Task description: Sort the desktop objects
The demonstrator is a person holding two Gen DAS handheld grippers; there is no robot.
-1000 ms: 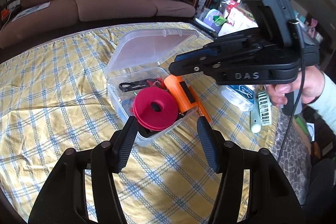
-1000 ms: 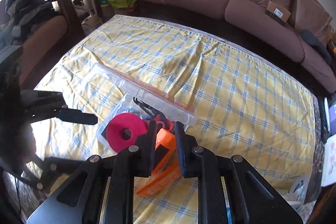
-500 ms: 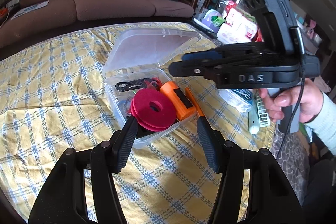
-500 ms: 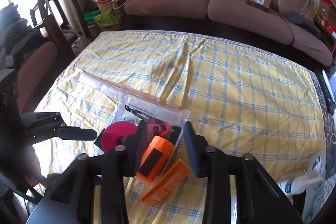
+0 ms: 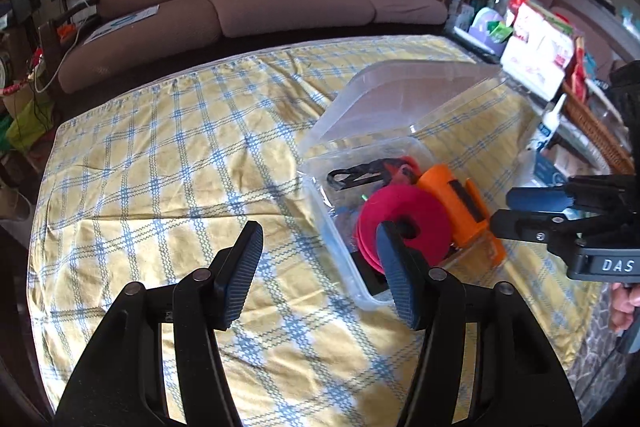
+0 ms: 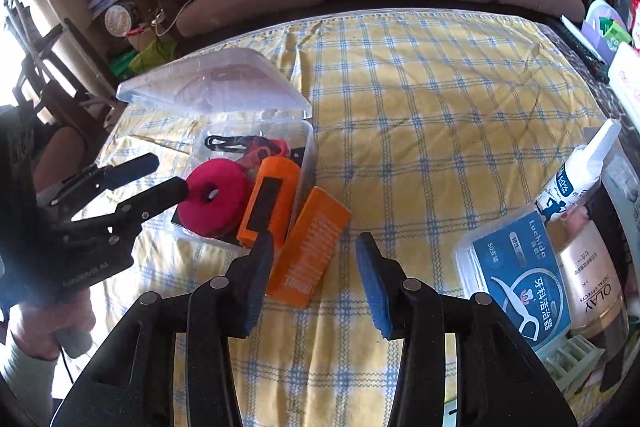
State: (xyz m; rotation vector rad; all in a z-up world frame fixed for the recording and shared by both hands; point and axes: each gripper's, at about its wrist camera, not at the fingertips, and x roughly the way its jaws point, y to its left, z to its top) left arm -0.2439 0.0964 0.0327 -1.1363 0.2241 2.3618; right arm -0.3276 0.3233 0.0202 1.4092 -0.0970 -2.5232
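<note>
Right now one clear box [image 6: 306, 135] sits on the yellow checked cloth [image 6: 440, 107] with its lid up. Inside are one pink ring [image 6: 214, 201], one orange block [image 6: 272, 203] and black and red bits too tangled to tell apart. One orange comb [image 6: 308, 251] leans on the box. The left gripper [image 5: 316, 267] is spread wide and holds nothing. The right gripper [image 6: 316, 281] is wide too, just above the cloth.
</note>
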